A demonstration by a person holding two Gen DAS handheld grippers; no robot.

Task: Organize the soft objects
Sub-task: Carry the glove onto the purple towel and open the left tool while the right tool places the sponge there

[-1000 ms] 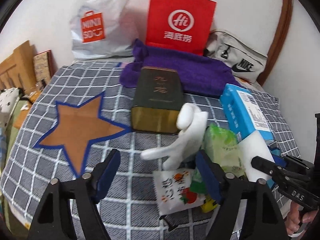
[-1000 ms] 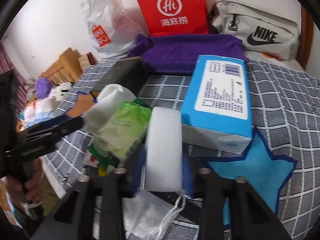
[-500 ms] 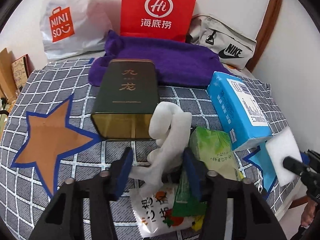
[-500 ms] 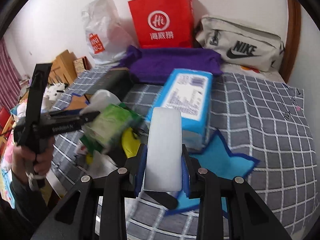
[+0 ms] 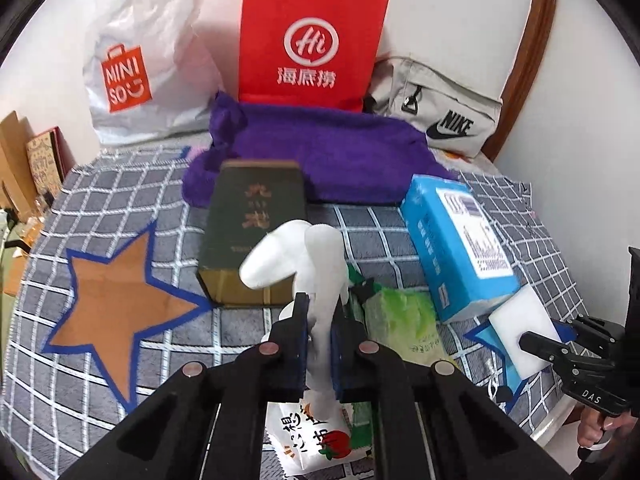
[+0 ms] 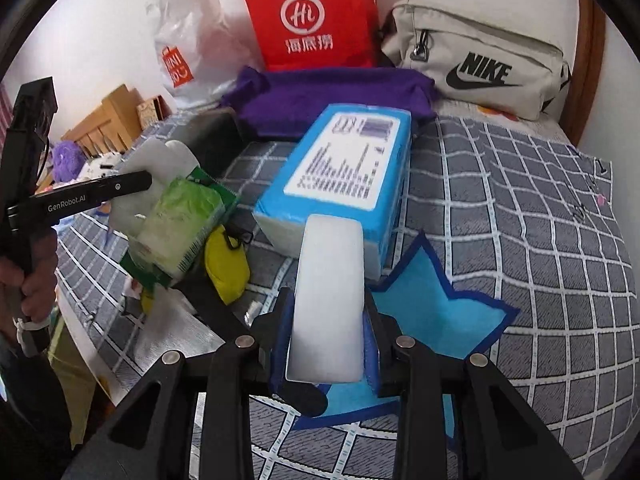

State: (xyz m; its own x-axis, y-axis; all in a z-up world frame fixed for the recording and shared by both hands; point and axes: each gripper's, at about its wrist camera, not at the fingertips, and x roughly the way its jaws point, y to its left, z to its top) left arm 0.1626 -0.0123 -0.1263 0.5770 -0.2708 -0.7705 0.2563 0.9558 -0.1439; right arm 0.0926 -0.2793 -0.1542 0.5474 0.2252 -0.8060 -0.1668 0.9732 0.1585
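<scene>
My left gripper (image 5: 319, 318) is shut on a white soft foam piece (image 5: 294, 258), held a little above the checked bedspread (image 5: 120, 184) in front of a dark green tin (image 5: 252, 224). The right wrist view shows the same piece (image 6: 160, 158) at the left, in the left gripper's fingers (image 6: 120, 187). My right gripper (image 6: 328, 306) is shut on a white sponge block (image 6: 330, 292), just above a blue felt star (image 6: 436, 312). From the left wrist view, the sponge (image 5: 520, 328) hangs at the right edge. An orange felt star (image 5: 108, 308) lies at the left.
A blue tissue pack (image 5: 456, 240), a green packet (image 5: 404, 320), a snack packet (image 5: 308, 436) and a yellow item (image 6: 226, 266) lie close together mid-bed. Behind are a purple towel (image 5: 320, 156), a red paper bag (image 5: 312, 40), a white plastic bag (image 5: 132, 60) and a beige Nike bag (image 5: 436, 108).
The left jaws have closed onto the white foam piece and lifted it slightly. The right gripper has carried the sponge off the pile to the blue star.
</scene>
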